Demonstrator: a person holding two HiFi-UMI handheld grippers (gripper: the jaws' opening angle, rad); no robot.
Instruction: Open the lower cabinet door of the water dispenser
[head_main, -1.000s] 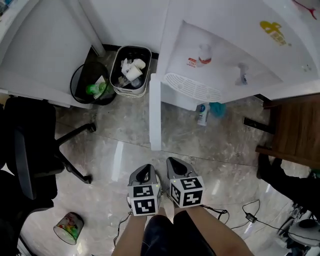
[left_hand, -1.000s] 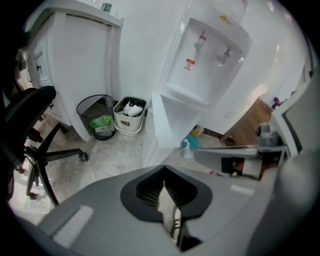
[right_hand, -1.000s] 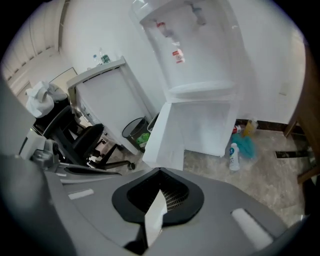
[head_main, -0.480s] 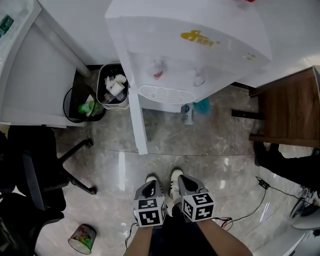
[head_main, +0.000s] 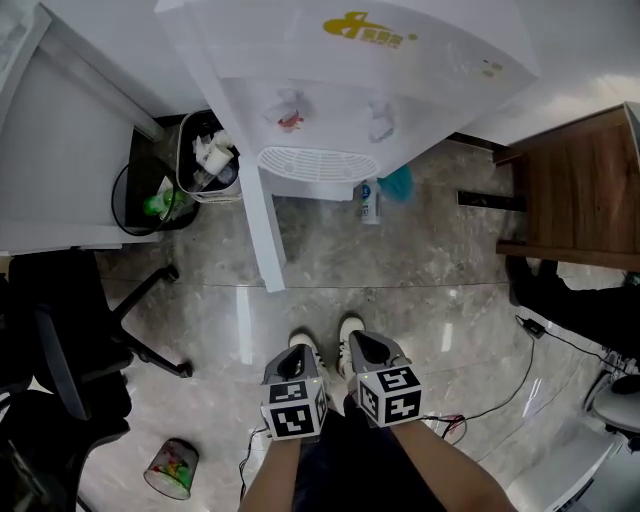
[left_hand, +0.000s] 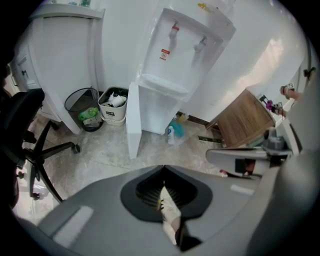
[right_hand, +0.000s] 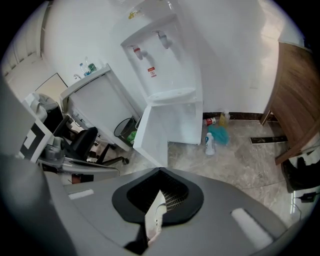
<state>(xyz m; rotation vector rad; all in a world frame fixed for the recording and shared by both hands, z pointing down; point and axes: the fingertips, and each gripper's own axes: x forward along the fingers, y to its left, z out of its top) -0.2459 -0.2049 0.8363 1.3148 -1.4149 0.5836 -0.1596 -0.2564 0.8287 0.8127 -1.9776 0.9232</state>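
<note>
The white water dispenser (head_main: 340, 60) stands at the top of the head view, and its lower cabinet door (head_main: 262, 225) hangs open, swung out to the left. Both grippers are held close to the person's body, far from the door. My left gripper (head_main: 294, 362) and right gripper (head_main: 365, 350) sit side by side above the person's shoes, both shut and holding nothing. The left gripper view shows the dispenser (left_hand: 180, 55) and open door (left_hand: 133, 120) well beyond the shut jaws of the left gripper (left_hand: 162, 187). The right gripper view shows the open door (right_hand: 150, 135) ahead of the right gripper (right_hand: 160, 192).
A white bin (head_main: 205, 155) and a black wire bin (head_main: 150, 200) stand left of the dispenser. A black office chair (head_main: 70, 340) is at the left, a wooden cabinet (head_main: 580, 200) at the right. A bottle (head_main: 369, 200) and teal cloth (head_main: 398, 182) lie by the dispenser's base. Cables (head_main: 500, 390) trail at the lower right.
The view has drawn back and up from the dispenser, which now sits higher in the head view. Both grippers stay shut and side by side near the body. The door stays open.
</note>
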